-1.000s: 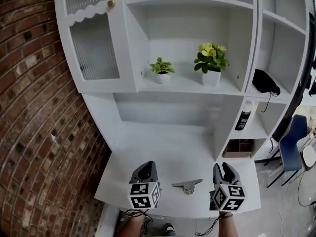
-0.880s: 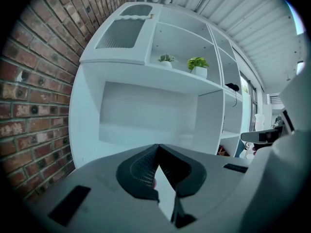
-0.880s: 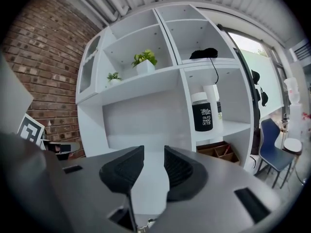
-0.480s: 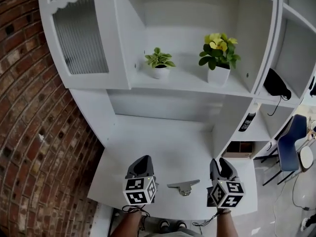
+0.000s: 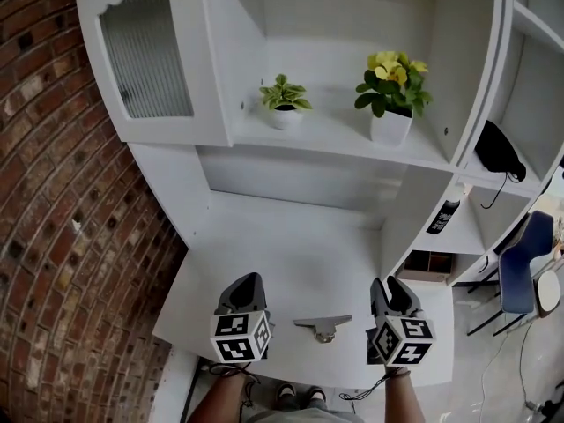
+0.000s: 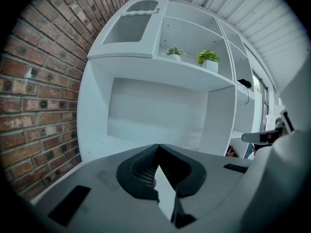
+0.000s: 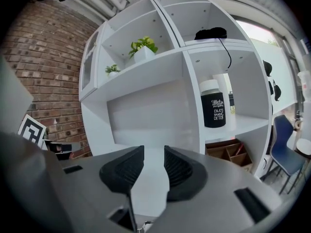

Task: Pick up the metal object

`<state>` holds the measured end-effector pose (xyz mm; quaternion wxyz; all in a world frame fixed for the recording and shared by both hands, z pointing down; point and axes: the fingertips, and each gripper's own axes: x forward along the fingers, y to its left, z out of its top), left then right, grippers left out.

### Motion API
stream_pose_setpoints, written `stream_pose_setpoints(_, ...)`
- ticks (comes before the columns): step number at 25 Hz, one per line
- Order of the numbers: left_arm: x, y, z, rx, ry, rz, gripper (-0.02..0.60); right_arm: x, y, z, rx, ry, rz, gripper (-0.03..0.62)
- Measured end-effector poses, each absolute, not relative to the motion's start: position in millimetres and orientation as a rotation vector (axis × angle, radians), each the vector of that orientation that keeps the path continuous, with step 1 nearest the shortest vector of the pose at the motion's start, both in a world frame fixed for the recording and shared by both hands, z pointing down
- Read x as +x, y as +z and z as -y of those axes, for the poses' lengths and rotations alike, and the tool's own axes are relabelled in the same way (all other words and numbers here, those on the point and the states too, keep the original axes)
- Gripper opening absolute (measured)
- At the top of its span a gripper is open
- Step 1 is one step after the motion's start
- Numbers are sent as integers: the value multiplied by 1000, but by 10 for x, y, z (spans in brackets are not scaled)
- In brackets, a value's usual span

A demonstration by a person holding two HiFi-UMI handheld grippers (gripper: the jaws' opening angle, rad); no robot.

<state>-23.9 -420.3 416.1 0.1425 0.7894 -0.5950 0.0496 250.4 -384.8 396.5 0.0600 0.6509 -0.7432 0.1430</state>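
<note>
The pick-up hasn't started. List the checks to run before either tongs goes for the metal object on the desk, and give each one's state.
1. Metal object in view, lying on the white desk: ok.
2. Right tongs open and empty: ok.
3. Left tongs open: not ok, tips together.
4. Either tongs on the object: not ok, it lies between them, untouched.
5. Raised edge to grip: cannot tell.

White desktop (image 5: 291, 254), one flat metal object (image 5: 322, 326) (grey, roughly T-shaped) lying near its front edge
</note>
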Motion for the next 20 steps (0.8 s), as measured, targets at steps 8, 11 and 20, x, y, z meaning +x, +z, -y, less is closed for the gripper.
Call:
stream_pose_setpoints(8,-476,4518,3882,2148,201,1776,5,2164,4300,3779,1710,440,2304,126)
stream_pose_setpoints(11,-575,4696,3713,2090,225,1797,5,2050,4481,3703,1621,462,2315,126)
stream_pose_setpoints(20,-734,5169,3261,1954,273,1836,5,1826,4918,3458,1313,437,2338,126)
